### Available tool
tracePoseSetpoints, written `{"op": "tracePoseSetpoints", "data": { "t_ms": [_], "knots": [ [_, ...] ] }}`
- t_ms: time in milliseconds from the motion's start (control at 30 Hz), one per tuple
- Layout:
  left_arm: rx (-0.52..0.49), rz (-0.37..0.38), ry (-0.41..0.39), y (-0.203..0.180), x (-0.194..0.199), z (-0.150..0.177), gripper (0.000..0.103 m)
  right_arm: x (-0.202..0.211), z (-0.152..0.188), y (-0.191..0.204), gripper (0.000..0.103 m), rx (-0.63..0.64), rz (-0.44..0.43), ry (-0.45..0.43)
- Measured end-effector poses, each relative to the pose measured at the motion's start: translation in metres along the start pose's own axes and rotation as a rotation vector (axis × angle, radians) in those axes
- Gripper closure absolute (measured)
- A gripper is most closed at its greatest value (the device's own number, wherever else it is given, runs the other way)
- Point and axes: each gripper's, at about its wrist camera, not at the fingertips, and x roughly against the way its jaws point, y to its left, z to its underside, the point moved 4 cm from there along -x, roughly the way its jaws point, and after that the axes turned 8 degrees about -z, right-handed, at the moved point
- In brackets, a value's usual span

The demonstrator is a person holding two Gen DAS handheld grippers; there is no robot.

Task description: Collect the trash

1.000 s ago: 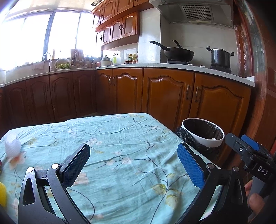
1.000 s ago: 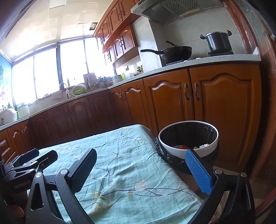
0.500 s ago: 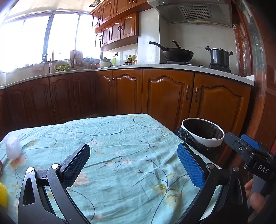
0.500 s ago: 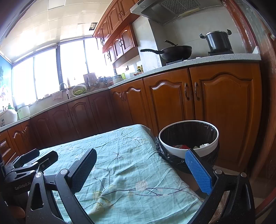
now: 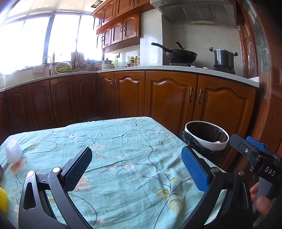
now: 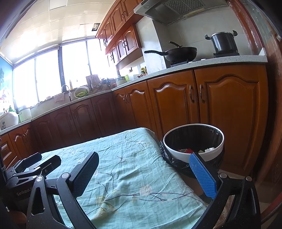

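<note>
Both grippers we hold wide apart and empty: our left gripper (image 5: pixel 136 169) and right gripper (image 6: pixel 143 173) hover over the floral tablecloth (image 5: pixel 123 141). We see a white foam net (image 5: pixel 13 152) at the cloth's left edge, and the trash bin (image 6: pixel 193 142) stands beside the table's right corner.

A home kitchen is showing here. Wooden cabinets (image 5: pixel 169 98) are running under a pale speckled surface (image 5: pixel 158 67), with more cupboards (image 5: pixel 121 30) hanging above. A black wok (image 5: pixel 179 53) and a lidded pot (image 5: pixel 223 57) are sitting on the stove beneath a range hood (image 5: pixel 193 13). A faucet (image 5: pixel 48 62) is standing by the bright windows (image 5: pixel 35 40), beside a bowl of greens (image 5: pixel 63 67). A floral tablecloth (image 5: pixel 119 149) is covering a table, and a lined trash bin (image 6: pixel 193 148) is standing just beside it.
</note>
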Motion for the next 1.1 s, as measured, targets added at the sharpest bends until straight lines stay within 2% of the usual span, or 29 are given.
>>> {"op": "tracePoseSetpoints", "data": {
  "t_ms": [1100],
  "knots": [
    [-0.001, 0.008, 0.013, 0.003, -0.007, -0.001, 0.0, -0.011, -0.004, -0.004, 0.0, -0.01, -0.019, 0.023]
  ]
}}
